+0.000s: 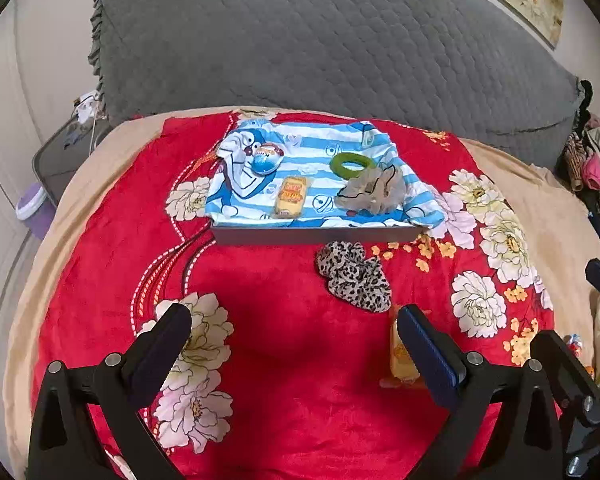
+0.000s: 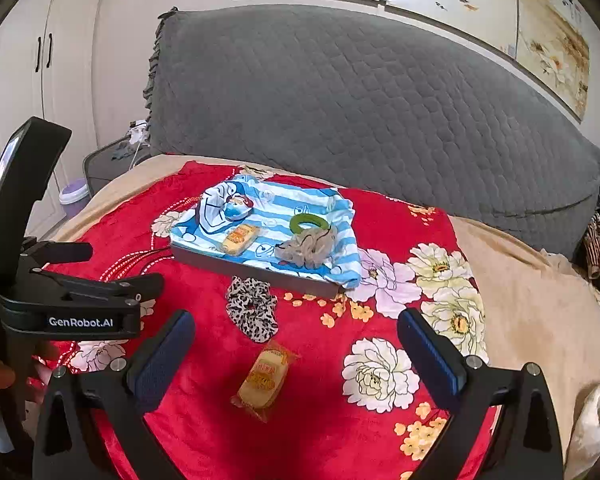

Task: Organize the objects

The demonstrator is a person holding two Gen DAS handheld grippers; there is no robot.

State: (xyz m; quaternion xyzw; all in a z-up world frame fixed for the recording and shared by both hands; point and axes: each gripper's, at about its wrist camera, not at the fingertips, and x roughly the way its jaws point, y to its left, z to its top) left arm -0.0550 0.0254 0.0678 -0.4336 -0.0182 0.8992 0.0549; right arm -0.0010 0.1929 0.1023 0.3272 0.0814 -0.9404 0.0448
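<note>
We list the contents as we see them, placed by our two tongs.

Left gripper (image 1: 296,332): fingers spread wide apart, holding nothing, hovering over the red floral blanket (image 1: 284,320). Right gripper (image 2: 296,336): fingers likewise wide apart and empty, over the same blanket (image 2: 324,412).

Item one: a yellow wrapped snack (image 2: 266,378), lying flat on the blanket between the right gripper's fingers and slightly ahead of them, touching neither. From the left wrist view we catch it (image 1: 400,354) only partly, just behind the left gripper's right finger.

Item two: a leopard-print scrunchie (image 2: 252,308), on the blanket ahead of the right gripper, beyond the snack and just in front of the tray. From the left gripper it (image 1: 354,274) lies ahead and to the right.

Item three: a grey tray (image 1: 316,235), farther ahead of both grippers, covered by a blue-and-white striped cartoon cloth (image 1: 312,148). On the cloth we count four things: a blue-and-red round package (image 1: 265,158) at the far left; a second yellow wrapped snack (image 1: 289,197) near the middle front; a green ring (image 1: 350,165) at the far right; a grey scrunchie (image 1: 374,192) touching the ring on its near side.

Beyond the tray stands a grey quilted headboard (image 2: 360,100). Far left of the grippers, off the bed, sits a lilac bin (image 1: 32,206).
</note>
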